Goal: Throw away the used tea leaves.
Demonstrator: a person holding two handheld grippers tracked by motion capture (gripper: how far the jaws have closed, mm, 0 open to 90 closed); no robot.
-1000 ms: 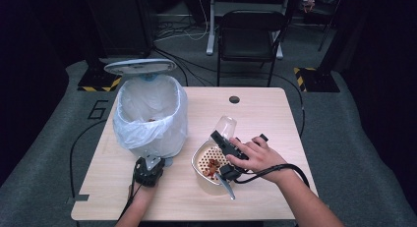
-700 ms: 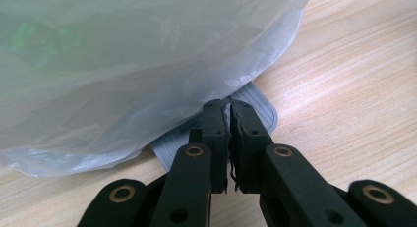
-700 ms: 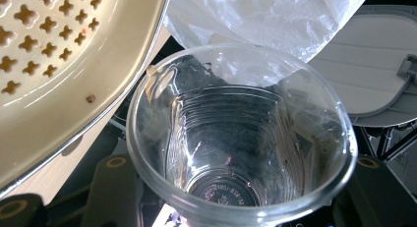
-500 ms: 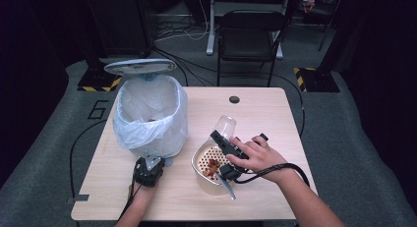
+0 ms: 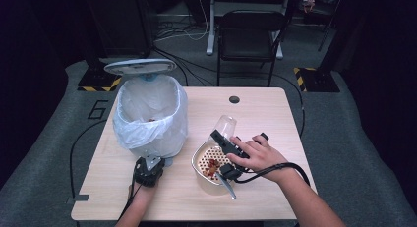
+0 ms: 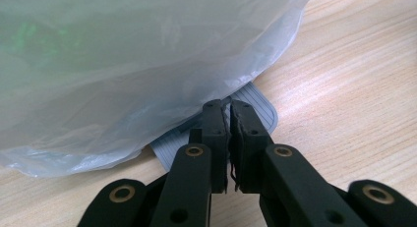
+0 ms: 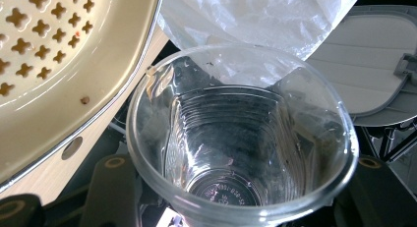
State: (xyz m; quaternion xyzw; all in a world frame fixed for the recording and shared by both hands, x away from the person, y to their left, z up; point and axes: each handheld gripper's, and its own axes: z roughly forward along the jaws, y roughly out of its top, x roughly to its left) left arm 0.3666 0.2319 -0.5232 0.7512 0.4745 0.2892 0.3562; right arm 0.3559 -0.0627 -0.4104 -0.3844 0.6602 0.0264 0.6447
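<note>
Our right tool [image 5: 227, 149] grips a clear plastic cup [image 5: 225, 125] above the perforated bowl [image 5: 204, 158], mouth toward eleven o'clock; the lined bin [image 5: 150, 116] lies at ten. Left tool [image 5: 149, 169] is closed on the pedal [image 6: 255, 106].

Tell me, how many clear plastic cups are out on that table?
1. The clear plastic cup is held in the right gripper, tilted beside the cream perforated basket. More could lie hidden inside the lined bin.
</note>
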